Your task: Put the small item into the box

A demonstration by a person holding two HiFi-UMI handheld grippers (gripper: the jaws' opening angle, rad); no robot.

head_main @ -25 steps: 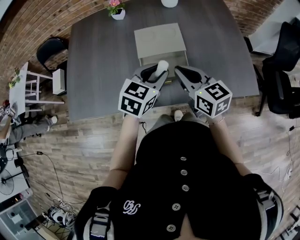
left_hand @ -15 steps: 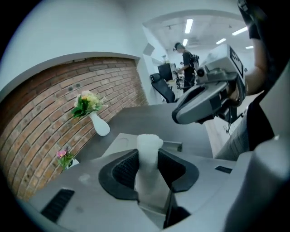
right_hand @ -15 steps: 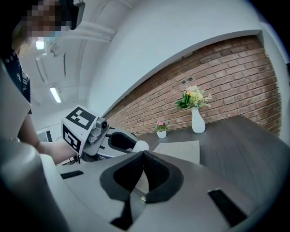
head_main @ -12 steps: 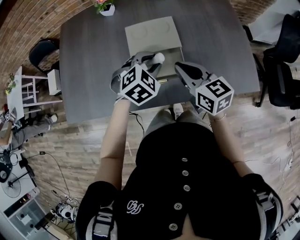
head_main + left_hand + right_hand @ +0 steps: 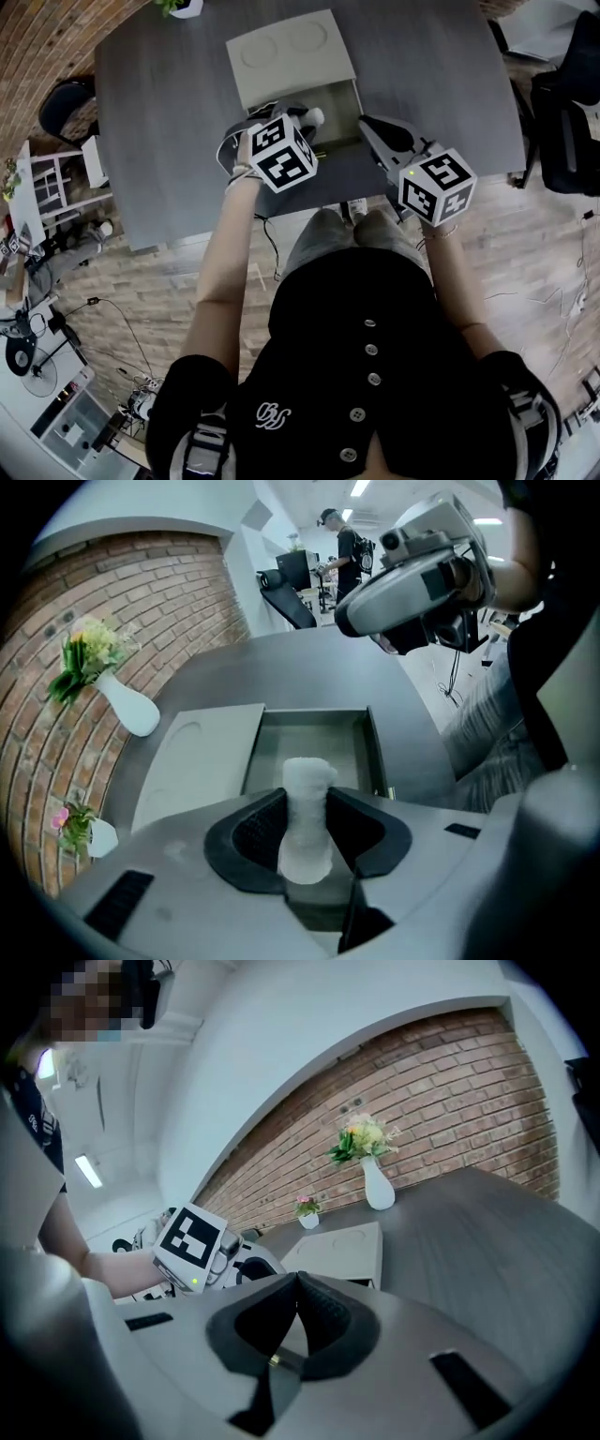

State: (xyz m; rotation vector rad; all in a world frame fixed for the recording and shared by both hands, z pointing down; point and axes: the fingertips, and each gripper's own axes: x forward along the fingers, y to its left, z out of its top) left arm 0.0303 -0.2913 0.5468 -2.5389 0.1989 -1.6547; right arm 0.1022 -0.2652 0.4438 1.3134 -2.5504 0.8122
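Leftmost, a vase [image 5: 183,7] stands at the far left corner of the surface [image 5: 159,141]. Next, the left gripper [image 5: 300,119] hangs over the near side of the box [image 5: 339,97]. The box sits mid-surface toward the near edge, with its lid [image 5: 286,52] lying off to the far side, so it is open. The left jaws are closed partway on the item [image 5: 307,808], a small pale cylinder held upright. It sits above the box's near rim, not yet inside. Further right, the right gripper [image 5: 373,131] hovers just beside the box's right wall, jaws pressed together on nothing. The step in hand looks like delivery. The next move calls for lowering the item into the box, then parting the jaws to free it without knocking the rim.
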